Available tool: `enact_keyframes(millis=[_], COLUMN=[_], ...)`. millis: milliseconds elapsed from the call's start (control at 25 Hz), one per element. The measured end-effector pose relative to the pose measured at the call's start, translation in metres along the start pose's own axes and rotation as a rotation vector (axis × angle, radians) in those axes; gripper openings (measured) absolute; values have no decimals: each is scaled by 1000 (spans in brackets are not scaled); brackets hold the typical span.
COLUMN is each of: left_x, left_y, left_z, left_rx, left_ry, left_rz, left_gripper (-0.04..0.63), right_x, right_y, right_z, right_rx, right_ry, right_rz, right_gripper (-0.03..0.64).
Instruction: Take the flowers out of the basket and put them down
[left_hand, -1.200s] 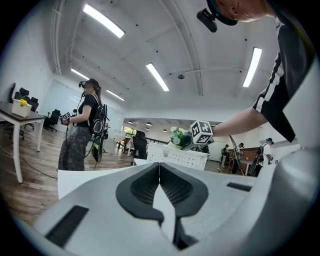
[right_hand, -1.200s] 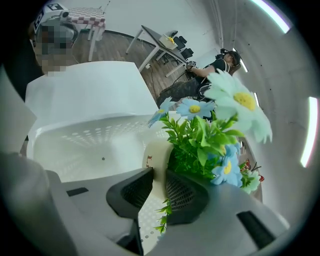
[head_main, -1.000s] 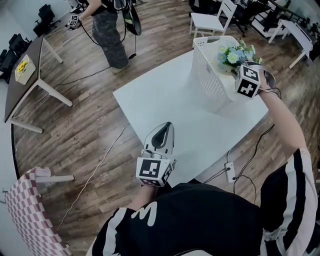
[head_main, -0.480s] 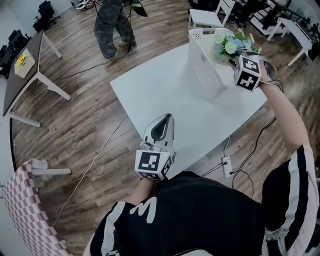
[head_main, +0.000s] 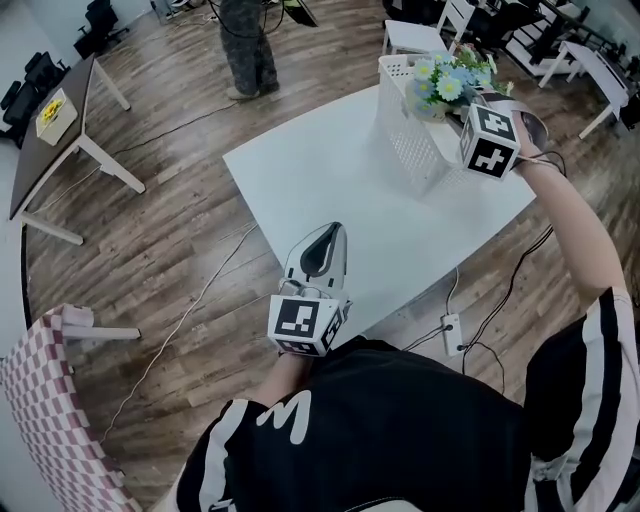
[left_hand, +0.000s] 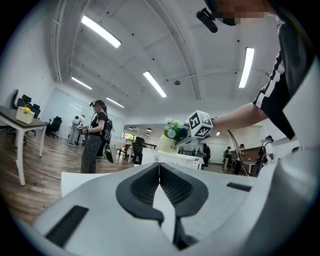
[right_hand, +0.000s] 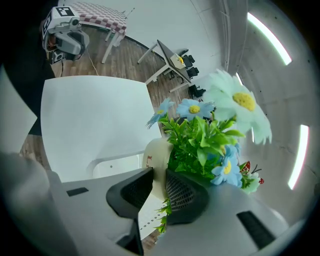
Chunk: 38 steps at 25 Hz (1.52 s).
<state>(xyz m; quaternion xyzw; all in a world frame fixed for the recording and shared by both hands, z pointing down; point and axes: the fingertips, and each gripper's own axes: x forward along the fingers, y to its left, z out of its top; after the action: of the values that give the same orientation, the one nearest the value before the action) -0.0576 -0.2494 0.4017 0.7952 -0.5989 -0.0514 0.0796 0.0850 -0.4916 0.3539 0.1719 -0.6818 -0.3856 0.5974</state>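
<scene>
pot (right_hand: 156, 150): base hidden by right gripper (right_hand: 159, 175) | bystander (head_main: 248, 45): cut off, top edge

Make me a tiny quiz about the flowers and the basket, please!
1. True or false: the left gripper holds the cream pot of blue and white flowers.
2. Which part of that pot does the right gripper pinch? A the rim, B the base, C a flower.
3. Fill in: the white plastic basket stands on the white ___.
Key: 1 false, it is shut and empty; 2 A; 3 table.
</scene>
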Motion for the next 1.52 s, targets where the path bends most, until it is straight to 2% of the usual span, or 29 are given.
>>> enact_keyframes(millis=[640,1200,1520], left_x=[0,-11,-11], left_y=[4,25,22], left_z=[5,-3,-16], left_rx=[11,2,-9], left_ry=[-4,18,39], left_rz=[41,85,96], left_gripper=[5,5,5], right_x=[-21,-4,12], right_y=[6,61,98], right_z=[90,148,158], right_rx=[-174,-229,-241], right_ry=[-189,-298,-335], right_rz=[-43,33,81], right_gripper=[91,91,92])
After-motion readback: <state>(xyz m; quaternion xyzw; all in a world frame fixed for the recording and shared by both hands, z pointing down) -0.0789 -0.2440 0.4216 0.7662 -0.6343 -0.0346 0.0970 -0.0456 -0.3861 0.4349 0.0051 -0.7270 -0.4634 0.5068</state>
